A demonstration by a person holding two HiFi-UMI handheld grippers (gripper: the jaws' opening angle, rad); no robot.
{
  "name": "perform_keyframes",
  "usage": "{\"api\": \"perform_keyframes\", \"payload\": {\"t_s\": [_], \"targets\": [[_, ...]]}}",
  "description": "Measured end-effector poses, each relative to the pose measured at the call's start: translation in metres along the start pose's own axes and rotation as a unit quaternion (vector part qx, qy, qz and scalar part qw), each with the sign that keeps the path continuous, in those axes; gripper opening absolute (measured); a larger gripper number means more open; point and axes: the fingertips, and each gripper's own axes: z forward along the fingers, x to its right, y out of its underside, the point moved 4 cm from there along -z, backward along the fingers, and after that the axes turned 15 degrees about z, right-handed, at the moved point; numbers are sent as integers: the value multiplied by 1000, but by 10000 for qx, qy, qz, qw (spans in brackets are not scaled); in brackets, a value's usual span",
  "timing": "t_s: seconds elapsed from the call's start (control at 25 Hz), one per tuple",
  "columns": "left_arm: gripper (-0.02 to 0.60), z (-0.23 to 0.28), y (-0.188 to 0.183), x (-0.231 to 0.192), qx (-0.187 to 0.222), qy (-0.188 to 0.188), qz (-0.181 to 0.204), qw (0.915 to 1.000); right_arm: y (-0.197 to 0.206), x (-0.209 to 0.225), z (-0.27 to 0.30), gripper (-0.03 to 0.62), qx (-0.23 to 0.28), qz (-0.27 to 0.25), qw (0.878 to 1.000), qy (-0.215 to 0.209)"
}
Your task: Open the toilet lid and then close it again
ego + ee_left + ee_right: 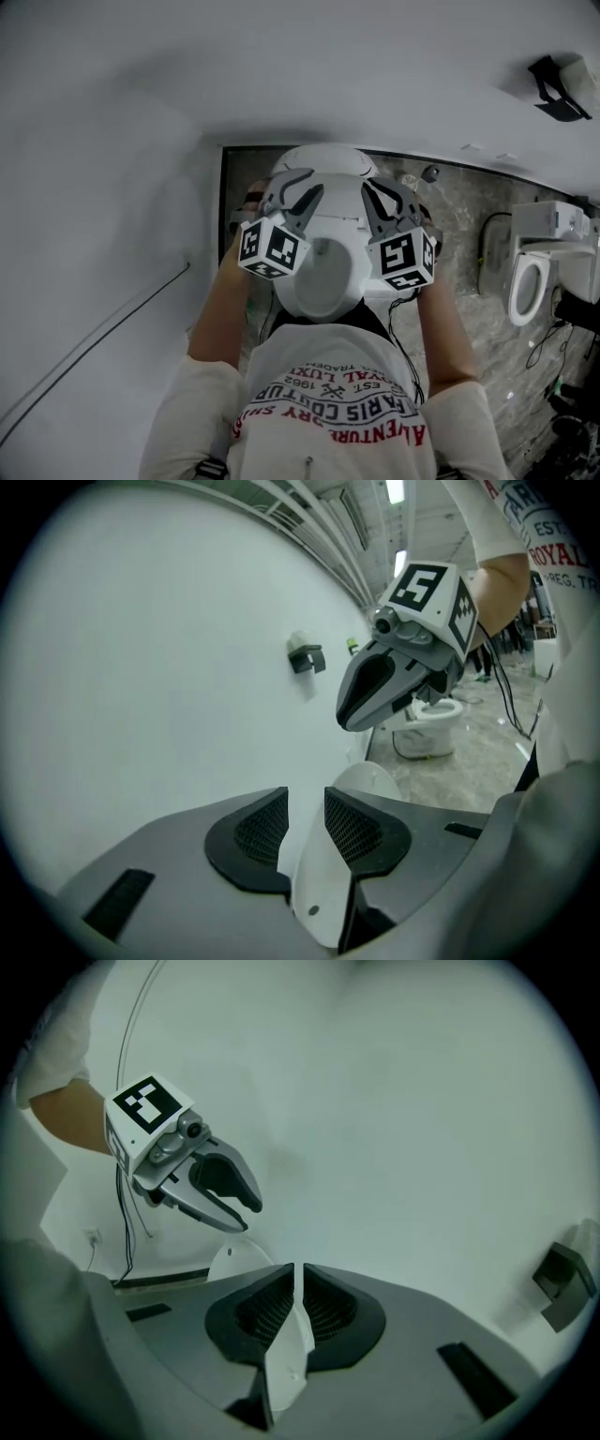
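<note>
Toilet lid, mostly hidden: down-tilted right hand-held gripper pinches it, left hand-held gripper gapes loosely around it.

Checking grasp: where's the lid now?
Lid edge sits between the right hand-held gripper's pads; in the left gripper view it also stands between the left hand-held gripper's jaws.

The toilet lid is glossy white plastic, the wall matt white, the floor polished marbled stone.
</note>
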Motion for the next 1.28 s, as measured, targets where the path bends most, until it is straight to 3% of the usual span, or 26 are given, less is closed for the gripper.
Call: {"api": "perform_keyframes", "payload": {"t_s": [0.08, 0.2, 0.36, 0.48, 0.6, 0.72, 0.92, 1.28], "targets": [[113, -19, -3, 3, 120, -167, -440, 9988, -2, -5, -17, 29, 160, 338, 9992, 164], [33, -58, -10, 0, 392, -597, -1190, 9903, -7, -21, -46, 29, 440, 1103, 9925, 304], [19, -104, -19, -7, 629, -876, -1703, 9795, -17, -39, -82, 26, 759, 1674, 9808, 658], [8, -130, -22, -12, 827, -1063, -2234, 9654, -19, -45, -104, 23, 875, 2030, 9701, 999], [8, -160, -25, -15, 972, -1514, -2649, 9474, -19, -59, -124, 20, 933, 2246, 9625, 1199], [8, -189, -28, -13, 947, -1962, -2852, 9334, -25, -77, -141, 18, 1150, 2350, 9566, 1282], [8, -220, -42, 4, 1095, -2081, -3040, 9232, -26, -101, -162, 18, 1308, 2522, 9495, 1329], [6, -245, -60, 28, 1278, -1956, -2749, 9326, -37, -129, -176, 18, 1621, 2597, 9421, 1366]]}}
